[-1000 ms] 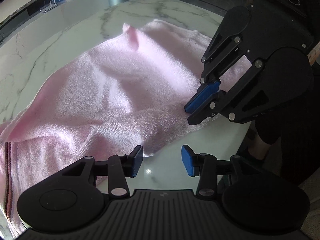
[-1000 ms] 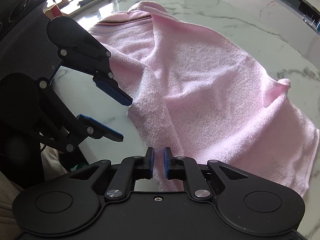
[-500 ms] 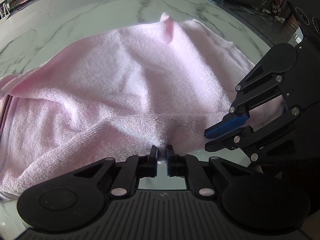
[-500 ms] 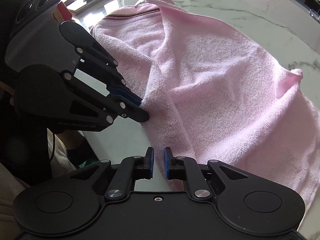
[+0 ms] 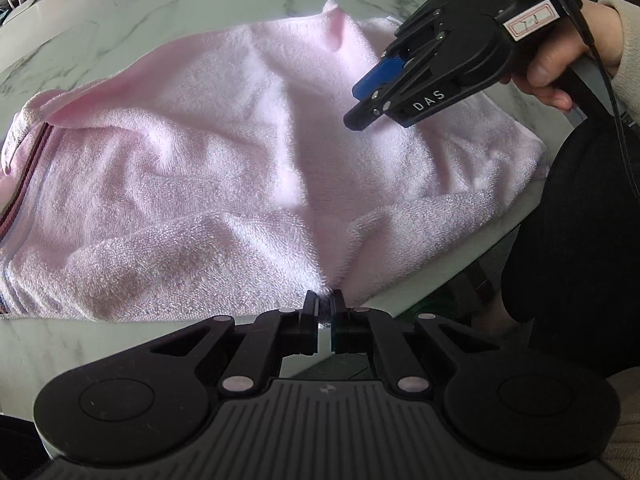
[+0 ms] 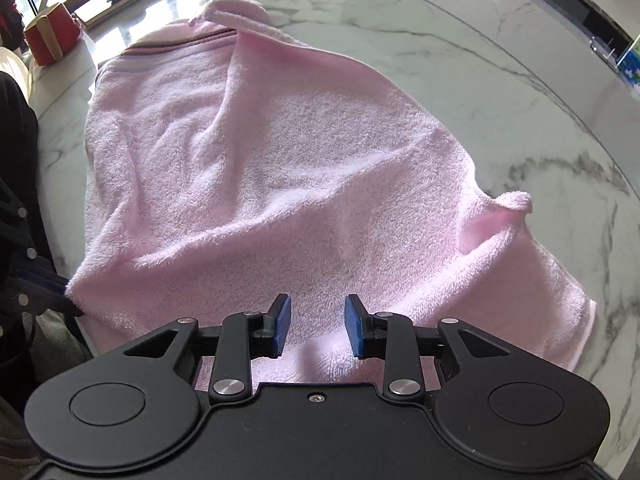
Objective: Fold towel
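L gripper [image 5: 325, 312] is nearest in its own view: jaws pressed together, pinching the near hem of the pink towel [image 5: 248, 168], which puckers right at the tips. R gripper [image 6: 316, 326] has just been opening; its blue pads [image 6: 282, 326] now stand spread over the cloth, nothing clamped between them. In the left view it hangs above the towel's right part, seemingly clear of it.

Towel lies rumpled on the marble table [image 6: 500, 80], near edge by the table rim, striped end [image 6: 176, 46] at the far side of the right view, one corner [image 6: 516, 200] poking up.

Step in hand, as I judge it: getting both near corners before lifting. To do it well, R should drop onto the hem well apart from L's pinch, bite one layer only, then both rise together w/ the edge taut.

Pose: both grippers point steeply down; person's hand [image 5: 560, 64] wraps the R handle, sleeve at the wrist.
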`<action>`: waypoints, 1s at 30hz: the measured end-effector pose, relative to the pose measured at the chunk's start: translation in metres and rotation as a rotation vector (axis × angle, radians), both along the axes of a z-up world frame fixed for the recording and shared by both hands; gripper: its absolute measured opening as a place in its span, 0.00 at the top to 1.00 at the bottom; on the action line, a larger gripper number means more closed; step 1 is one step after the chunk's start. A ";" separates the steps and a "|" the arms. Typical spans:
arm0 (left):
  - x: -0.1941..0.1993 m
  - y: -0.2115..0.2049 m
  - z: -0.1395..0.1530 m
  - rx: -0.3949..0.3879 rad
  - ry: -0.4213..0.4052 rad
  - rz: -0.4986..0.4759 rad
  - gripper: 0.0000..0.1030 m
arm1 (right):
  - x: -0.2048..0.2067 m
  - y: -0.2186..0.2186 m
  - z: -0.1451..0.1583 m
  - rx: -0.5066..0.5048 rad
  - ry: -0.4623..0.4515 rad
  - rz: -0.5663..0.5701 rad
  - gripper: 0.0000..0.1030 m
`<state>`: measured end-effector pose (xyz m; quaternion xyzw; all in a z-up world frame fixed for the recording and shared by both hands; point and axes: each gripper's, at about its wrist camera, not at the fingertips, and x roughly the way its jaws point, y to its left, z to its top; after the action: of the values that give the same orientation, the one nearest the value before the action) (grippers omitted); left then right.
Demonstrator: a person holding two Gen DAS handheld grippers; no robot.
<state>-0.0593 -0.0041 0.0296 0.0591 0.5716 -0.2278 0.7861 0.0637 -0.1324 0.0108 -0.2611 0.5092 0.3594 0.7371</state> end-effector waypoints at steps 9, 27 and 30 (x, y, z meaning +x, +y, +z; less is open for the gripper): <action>-0.009 0.004 -0.006 0.026 0.056 -0.006 0.95 | 0.021 0.004 -0.005 -0.001 0.023 -0.060 0.72; 0.010 0.008 -0.007 -0.052 0.038 0.208 0.58 | 0.008 0.011 -0.006 -0.025 0.057 0.026 0.72; 0.012 0.010 -0.010 -0.049 0.032 0.235 0.68 | 0.007 0.014 -0.006 -0.041 0.064 0.050 0.72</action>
<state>-0.0475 0.0063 0.0197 -0.0310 0.5813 -0.1492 0.7993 0.0703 -0.1188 0.0052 -0.2771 0.5331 0.3757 0.7056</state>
